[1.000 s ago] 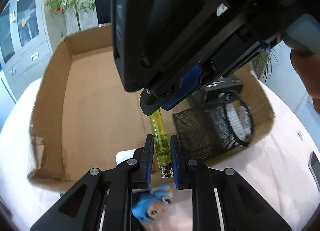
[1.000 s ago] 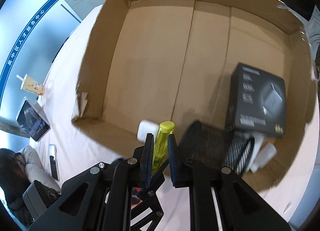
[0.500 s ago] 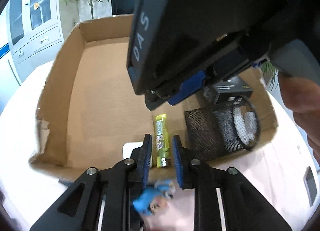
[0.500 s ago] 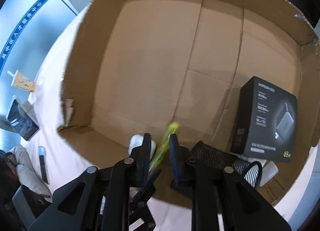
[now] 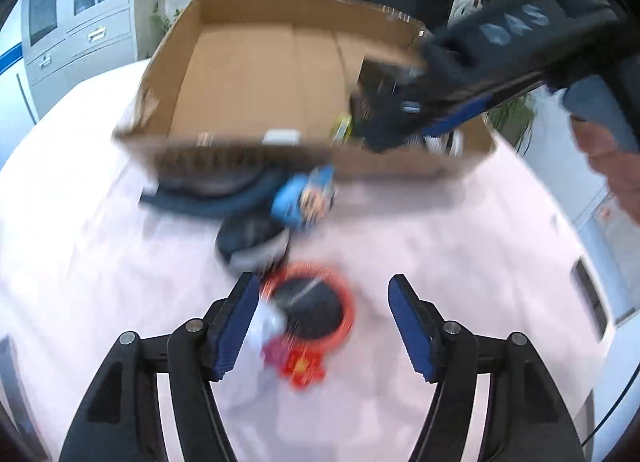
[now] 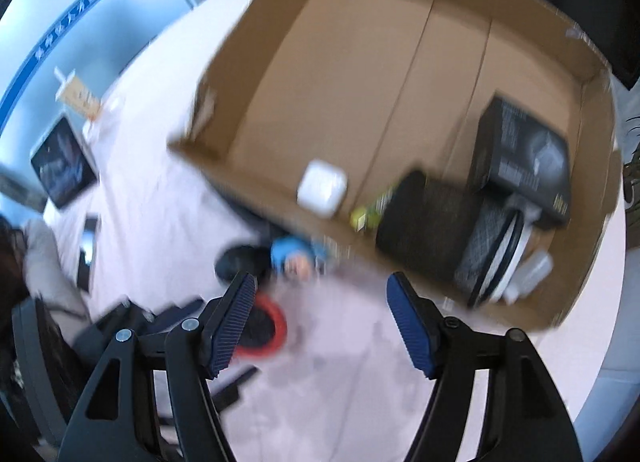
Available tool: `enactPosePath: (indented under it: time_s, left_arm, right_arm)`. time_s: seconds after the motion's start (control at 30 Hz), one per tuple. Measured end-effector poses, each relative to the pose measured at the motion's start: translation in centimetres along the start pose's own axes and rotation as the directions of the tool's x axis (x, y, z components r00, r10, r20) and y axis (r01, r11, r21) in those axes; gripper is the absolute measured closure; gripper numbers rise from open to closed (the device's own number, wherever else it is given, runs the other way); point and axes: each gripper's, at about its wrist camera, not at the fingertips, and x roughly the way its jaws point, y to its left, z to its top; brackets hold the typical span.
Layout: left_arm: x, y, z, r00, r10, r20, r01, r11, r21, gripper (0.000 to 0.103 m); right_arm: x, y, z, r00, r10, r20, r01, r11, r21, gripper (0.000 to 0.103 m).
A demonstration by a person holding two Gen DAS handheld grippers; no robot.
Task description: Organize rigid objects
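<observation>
Both claws hang over the pink-covered counter [image 5: 460, 246], jaws opening with nothing between them: the left claw [image 5: 322, 322] above a red-rimmed black disc [image 5: 310, 308], the right claw [image 6: 320, 318] nearer the box [image 6: 360, 74]. Inside the cardboard box, along its near wall, lie a white case [image 6: 322, 188], a yellow lighter [image 6: 366, 214], a black mesh cup [image 6: 440, 230] on its side and a black carton [image 6: 520, 166]. A blue figurine [image 6: 294, 256] sits on the counter just outside that wall. Both views are blurred.
</observation>
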Motion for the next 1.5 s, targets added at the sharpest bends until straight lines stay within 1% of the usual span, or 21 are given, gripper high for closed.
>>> enactPosePath:
  time_s: [0.07, 0.17, 0.33, 0.47, 0.5, 0.53, 0.6, 0.63, 0.77, 0.87, 0.9, 0.93, 1.0, 1.1, 1.2, 1.27, 1.3, 1.33, 1.37, 1.43, 1.5]
  left_arm:
    - [0.2, 0.0, -1.4, 1.0, 0.021, 0.005, -0.021, 1.0, 0.022, 0.036]
    - [1.1, 0.1, -2.4, 1.0, 0.025, -0.005, -0.025, 0.999, 0.044, 0.036]
    - [3.1, 0.9, -3.3, 0.998, 0.044, -0.035, -0.043, 0.999, 0.01, 0.034]
    - [4.2, 1.2, -3.6, 1.0, 0.009, -0.026, -0.009, 1.0, 0.018, 0.033]
    - [4.2, 1.0, -3.6, 1.0, 0.006, -0.021, -0.005, 0.999, 0.033, 0.036]
    - [4.4, 0.8, -3.6, 1.0, -0.007, -0.026, 0.008, 0.999, 0.042, 0.048]
    - [4.8, 0.7, -3.6, 0.997, -0.062, -0.05, 0.064, 0.997, 0.033, 0.061]
    - [4.8, 0.6, -3.5, 0.997, -0.063, -0.044, 0.065, 0.997, 0.033, 0.062]
    - [5.4, -0.3, -3.2, 0.998, -0.046, -0.047, 0.048, 0.997, 0.053, 0.062]
    - [5.5, -0.8, -3.1, 0.998, -0.03, -0.048, 0.034, 0.997, 0.068, 0.06]
    - [5.5, -0.8, -3.0, 0.998, -0.032, -0.05, 0.036, 0.997, 0.069, 0.053]
    - [5.4, -0.8, -2.9, 0.998, -0.035, -0.052, 0.038, 0.997, 0.064, 0.044]
    - [5.5, -0.4, -2.6, 0.998, -0.041, -0.042, 0.043, 0.998, 0.042, 0.037]
    - [5.4, -0.2, -1.6, 0.998, -0.052, -0.033, 0.053, 0.998, 0.039, 0.037]
    - [5.9, -0.4, -0.9, 0.998, -0.062, -0.028, 0.064, 0.996, 0.066, 0.037]
    - [6.4, -0.5, -1.0, 0.993, -0.111, -0.051, 0.114, 0.991, 0.063, 0.042]
    - [6.6, -0.7, -0.8, 0.993, -0.107, -0.052, 0.111, 0.992, 0.066, 0.043]
    - [6.9, -1.0, -0.9, 0.995, -0.088, -0.055, 0.092, 0.992, 0.081, 0.046]
    - [6.9, -1.4, -1.0, 0.997, -0.069, -0.041, 0.072, 0.992, 0.102, 0.047]
    - [7.1, -1.7, -1.0, 0.995, -0.084, -0.045, 0.088, 0.991, 0.1, 0.048]
    - [7.3, -1.8, -0.9, 0.994, -0.104, -0.042, 0.107, 0.99, 0.087, 0.048]
  right_arm:
    - [1.4, -0.1, -1.6, 0.998, 0.021, -0.052, -0.02, 1.0, 0.008, 0.036]
    - [3.0, 0.0, -3.5, 0.992, 0.058, -0.11, -0.055, 0.998, 0.033, 0.036]
    - [4.8, 1.2, -4.2, 0.984, 0.093, -0.154, -0.09, 0.996, 0.025, 0.036]
    - [6.6, 2.5, -4.0, 0.976, 0.112, -0.189, -0.11, 0.994, 0.02, 0.036]
    - [6.9, 2.6, -4.1, 0.974, 0.111, -0.195, -0.11, 0.994, 0.017, 0.036]
    - [7.3, 2.7, -4.0, 0.973, 0.113, -0.203, -0.111, 0.994, 0.019, 0.036]
    - [7.9, 2.8, -4.0, 0.968, 0.12, -0.22, -0.118, 0.993, 0.023, 0.036]
    - [8.1, 2.7, -4.1, 0.968, 0.116, -0.223, -0.113, 0.993, 0.027, 0.036]
    - [9.0, 1.9, -3.9, 0.963, 0.116, -0.243, -0.114, 0.993, 0.023, 0.035]
    - [9.2, 0.9, -3.7, 0.964, 0.117, -0.238, -0.112, 0.993, 0.036, 0.035]
    - [9.2, 0.7, -3.7, 0.965, 0.115, -0.235, -0.112, 0.993, 0.028, 0.035]
    - [9.2, 0.5, -3.6, 0.966, 0.113, -0.231, -0.111, 0.994, 0.018, 0.035]
    - [9.3, 0.1, -3.4, 0.968, 0.117, -0.223, -0.117, 0.993, 0.012, 0.033]
    - [9.4, -0.7, -2.7, 0.965, 0.155, -0.21, -0.152, 0.988, 0.031, 0.03]
    - [9.8, -0.7, -2.1, 0.963, 0.16, -0.216, -0.16, 0.987, 0.017, 0.028]
    - [10.4, -0.6, -1.9, 0.957, 0.172, -0.232, -0.173, 0.985, 0.017, 0.027]
    - [10.7, -0.5, -1.8, 0.955, 0.177, -0.24, -0.177, 0.984, 0.021, 0.027]
    - [10.7, -0.6, -1.9, 0.954, 0.178, -0.241, -0.178, 0.984, 0.02, 0.025]
    - [10.6, -0.5, -2.0, 0.959, 0.156, -0.236, -0.159, 0.987, 0.008, 0.025]
    - [10.7, -0.3, -2.3, 0.96, 0.15, -0.238, -0.15, 0.989, 0.018, 0.024]
    - [10.8, -0.2, -2.5, 0.961, 0.138, -0.239, -0.137, 0.99, 0.021, 0.017]
